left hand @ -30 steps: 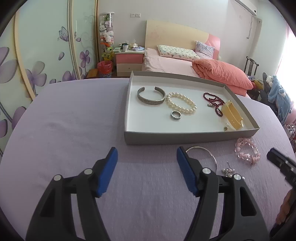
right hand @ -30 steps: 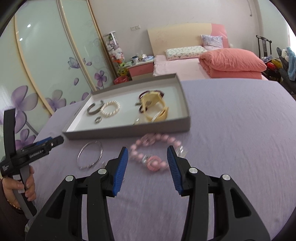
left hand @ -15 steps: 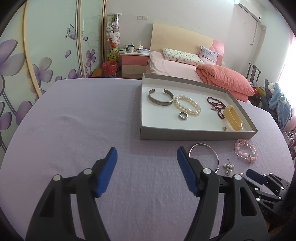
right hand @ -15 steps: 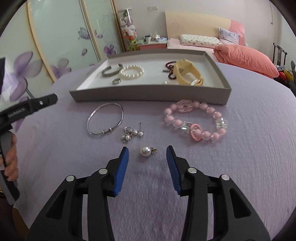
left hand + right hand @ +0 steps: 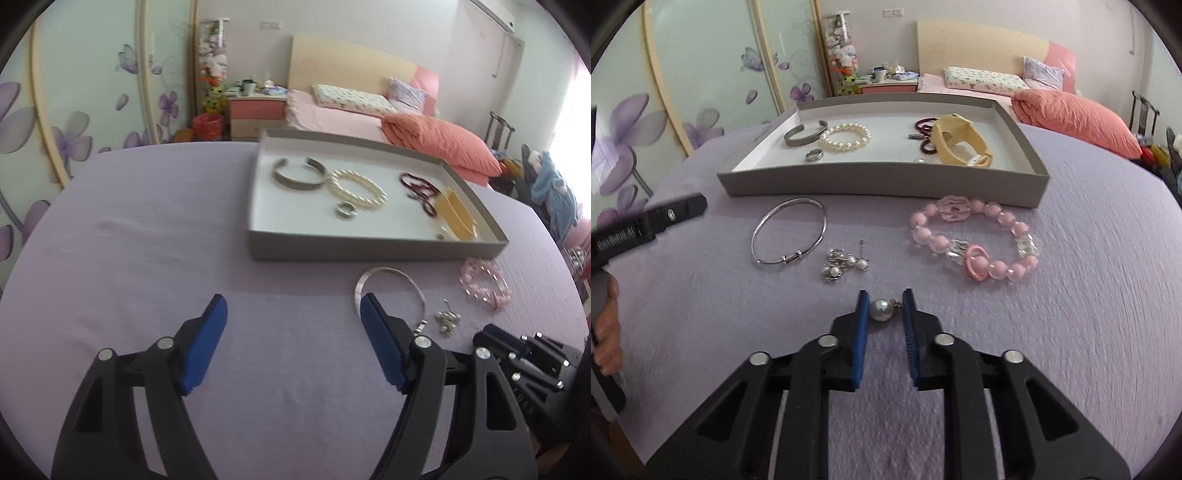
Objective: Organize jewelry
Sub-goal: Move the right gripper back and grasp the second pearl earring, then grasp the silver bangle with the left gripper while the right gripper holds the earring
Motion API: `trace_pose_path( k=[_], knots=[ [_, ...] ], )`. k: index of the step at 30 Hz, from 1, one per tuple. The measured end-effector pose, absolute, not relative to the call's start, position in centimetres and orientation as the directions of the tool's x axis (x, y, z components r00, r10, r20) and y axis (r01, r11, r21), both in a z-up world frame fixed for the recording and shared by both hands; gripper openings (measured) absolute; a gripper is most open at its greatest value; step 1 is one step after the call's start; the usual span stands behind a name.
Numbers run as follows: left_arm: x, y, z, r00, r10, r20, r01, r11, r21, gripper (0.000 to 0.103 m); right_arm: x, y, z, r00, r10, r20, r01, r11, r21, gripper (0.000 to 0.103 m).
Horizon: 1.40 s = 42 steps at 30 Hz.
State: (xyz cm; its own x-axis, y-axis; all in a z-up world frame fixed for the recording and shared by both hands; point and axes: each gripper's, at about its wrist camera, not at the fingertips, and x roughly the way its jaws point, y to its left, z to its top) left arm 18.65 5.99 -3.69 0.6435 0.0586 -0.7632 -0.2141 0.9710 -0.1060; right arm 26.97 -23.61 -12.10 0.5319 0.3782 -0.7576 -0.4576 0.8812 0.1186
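1. the right tongs (image 5: 884, 306) have just been closing, and a pearl pendant (image 5: 880, 309) lies between the blue pads on the lilac-covered surface (image 5: 1071, 332); the left pad is at the pearl, the right at its small metal loop, though i cannot tell if they press yet.
2. the left tongs (image 5: 293, 314) have just been opening and hang wide over bare cloth with nothing between them.
3. beyond the pearl lie a cluster of small pearl earrings (image 5: 844, 262), a thin silver bangle (image 5: 789, 230) to their left and a pink bead bracelet (image 5: 975, 240) to the right, all apart from one another.
4. behind them stands a grey tray (image 5: 886, 184) holding a silver cuff (image 5: 805, 134), a white pearl bracelet (image 5: 846, 137), a ring (image 5: 814, 155), dark red beads (image 5: 925, 127) and a cream watch (image 5: 960, 140).
5. a hand (image 5: 607, 332) grips the left tool's handle at the left edge of the right wrist view.
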Motion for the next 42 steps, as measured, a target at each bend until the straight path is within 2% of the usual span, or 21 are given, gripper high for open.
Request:
trace_pose_path(
  k=[10,16,28,30,32,33,34,36,37,39,40,41,42],
  knots=[
    [22.7,0.9,-5.9,0.600,0.028,-0.799,-0.154,0.985,-0.081,0.082,27.6,-25.9,-11.5,0.546,0.386,-0.743,-0.424,0.893,0.152,0.016],
    [24.9,-0.3,-7.1,0.562,0.095,-0.821,-0.182,0.983,-0.011,0.082,27.8,-26.4,-11.0,0.554,0.392,-0.734,-0.418,0.894,0.162,0.016],
    [25.3,-1.4,-7.7,0.552,0.118,-0.826,-0.192,0.981,0.012,0.083,28.3,-26.7,-10.6,0.557,0.404,-0.725,-0.417,0.892,0.176,0.016],
    [25.4,-1.7,-7.5,0.560,0.113,-0.821,-0.182,0.983,0.011,0.073,28.3,-26.6,-10.7,0.557,0.405,-0.725,-0.419,0.891,0.176,0.016],
    [25.2,-1.9,-7.3,0.570,0.105,-0.815,-0.162,0.987,0.013,0.048,28.3,-26.5,-10.6,0.557,0.406,-0.725,-0.421,0.890,0.176,0.016],
    [25.3,-1.9,-7.2,0.570,0.105,-0.815,-0.160,0.987,0.015,0.044,28.3,-26.5,-10.6,0.557,0.406,-0.724,-0.421,0.890,0.176,0.016],
    [25.3,-1.7,-7.2,0.572,0.103,-0.814,-0.161,0.987,0.012,0.036,28.3,-26.5,-10.6,0.558,0.407,-0.723,-0.421,0.890,0.176,0.016],
    [25.4,-1.3,-7.1,0.571,0.088,-0.816,-0.157,0.988,-0.004,0.033,28.2,-26.5,-10.5,0.559,0.409,-0.722,-0.424,0.889,0.176,0.016],
    [25.4,-1.2,-7.0,0.569,0.079,-0.818,-0.156,0.988,-0.013,0.034,28.2,-26.4,-10.5,0.559,0.410,-0.721,-0.424,0.888,0.176,0.016],
    [25.3,-0.7,-6.9,0.566,0.058,-0.823,-0.171,0.984,-0.048,0.056,28.2,-26.4,-10.6,0.558,0.412,-0.720,-0.425,0.887,0.178,0.016],
    [25.1,-0.3,-6.6,0.575,0.042,-0.817,-0.184,0.980,-0.079,0.075,28.3,-26.4,-10.6,0.558,0.412,-0.720,-0.424,0.888,0.179,0.016],
    [25.0,-0.2,-6.3,0.590,0.044,-0.806,-0.195,0.977,-0.090,0.081,28.3,-26.5,-10.6,0.559,0.413,-0.719,-0.423,0.888,0.181,0.016],
    [25.0,-0.2,-6.1,0.598,0.042,-0.801,-0.192,0.977,-0.093,0.081,28.3,-26.5,-10.6,0.559,0.413,-0.719,-0.422,0.888,0.182,0.016]
  ],
)
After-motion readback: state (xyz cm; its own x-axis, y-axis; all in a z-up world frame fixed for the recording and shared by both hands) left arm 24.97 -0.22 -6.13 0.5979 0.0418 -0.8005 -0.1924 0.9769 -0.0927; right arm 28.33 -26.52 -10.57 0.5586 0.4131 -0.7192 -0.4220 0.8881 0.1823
